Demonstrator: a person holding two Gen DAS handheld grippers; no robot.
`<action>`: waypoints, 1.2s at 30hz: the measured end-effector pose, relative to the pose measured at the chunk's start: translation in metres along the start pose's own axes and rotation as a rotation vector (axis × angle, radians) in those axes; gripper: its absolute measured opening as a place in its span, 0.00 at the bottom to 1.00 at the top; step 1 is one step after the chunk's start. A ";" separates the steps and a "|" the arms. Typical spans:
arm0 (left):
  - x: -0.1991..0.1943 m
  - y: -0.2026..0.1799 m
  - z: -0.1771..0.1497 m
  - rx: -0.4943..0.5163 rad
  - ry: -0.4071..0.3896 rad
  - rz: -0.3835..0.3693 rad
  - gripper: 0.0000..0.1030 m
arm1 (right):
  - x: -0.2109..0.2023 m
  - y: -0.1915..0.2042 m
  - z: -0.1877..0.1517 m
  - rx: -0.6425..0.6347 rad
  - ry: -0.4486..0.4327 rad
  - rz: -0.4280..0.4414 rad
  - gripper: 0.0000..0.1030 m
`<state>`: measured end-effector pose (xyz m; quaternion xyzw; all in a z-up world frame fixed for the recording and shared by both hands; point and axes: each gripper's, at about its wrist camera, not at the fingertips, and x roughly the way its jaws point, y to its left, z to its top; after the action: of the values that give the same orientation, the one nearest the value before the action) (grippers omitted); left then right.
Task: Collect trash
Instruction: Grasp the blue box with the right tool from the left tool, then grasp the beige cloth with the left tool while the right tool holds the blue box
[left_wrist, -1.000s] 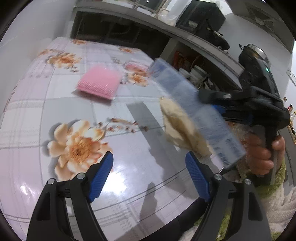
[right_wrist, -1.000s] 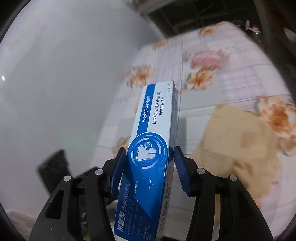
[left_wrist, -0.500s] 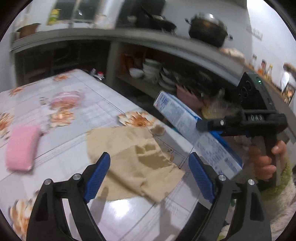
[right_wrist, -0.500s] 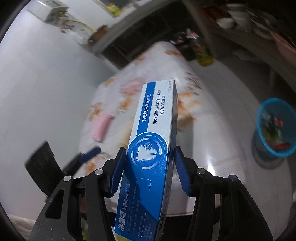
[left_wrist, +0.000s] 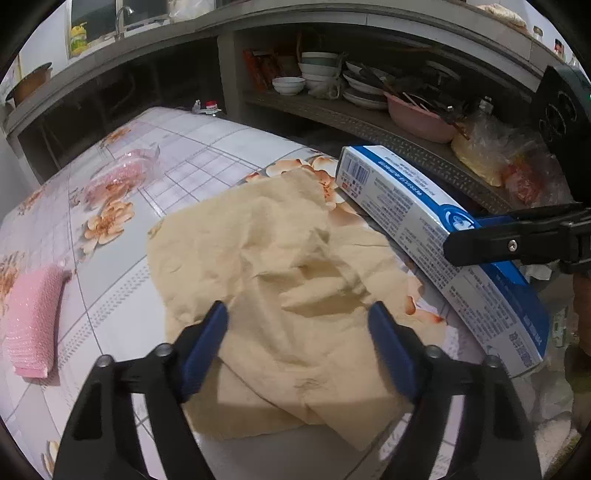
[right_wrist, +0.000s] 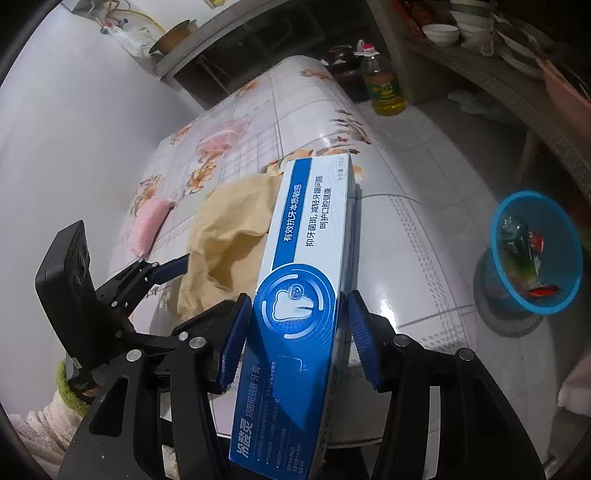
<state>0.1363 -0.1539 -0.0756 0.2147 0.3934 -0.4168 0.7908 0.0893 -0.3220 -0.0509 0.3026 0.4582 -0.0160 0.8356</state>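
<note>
My right gripper (right_wrist: 297, 334) is shut on a blue and white toothpaste box (right_wrist: 306, 280) and holds it in the air by the table's edge; the box also shows in the left wrist view (left_wrist: 424, 225). A crumpled tan paper (left_wrist: 280, 280) lies on the floral table (left_wrist: 192, 162). My left gripper (left_wrist: 297, 341) is open, its fingers straddling the near part of the paper, just above it. The paper also shows in the right wrist view (right_wrist: 229, 240). A blue trash basket (right_wrist: 535, 251) with some wrappers stands on the floor to the right.
A pink sponge (left_wrist: 33, 317) lies at the table's left, and a clear pink plastic wrapper (left_wrist: 122, 173) farther back. A shelf with bowls and a pink basin (left_wrist: 417, 114) runs behind the table. An oil bottle (right_wrist: 384, 88) stands on the floor.
My left gripper has swung over and come down around the tan paper. My right gripper, still holding the box, has turned toward the floor side, and the blue basket has come into view.
</note>
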 end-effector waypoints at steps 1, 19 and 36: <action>0.000 -0.001 0.000 0.006 -0.002 0.002 0.65 | -0.002 0.001 -0.001 -0.001 -0.001 0.002 0.49; -0.044 0.012 -0.047 -0.173 -0.014 0.011 0.08 | 0.009 0.019 -0.004 -0.032 0.023 0.033 0.49; -0.061 0.017 -0.040 -0.228 -0.057 0.094 0.07 | 0.007 0.032 -0.005 -0.025 0.007 -0.009 0.48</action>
<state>0.1113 -0.0877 -0.0502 0.1299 0.4052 -0.3376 0.8396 0.0992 -0.2917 -0.0422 0.2899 0.4625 -0.0132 0.8378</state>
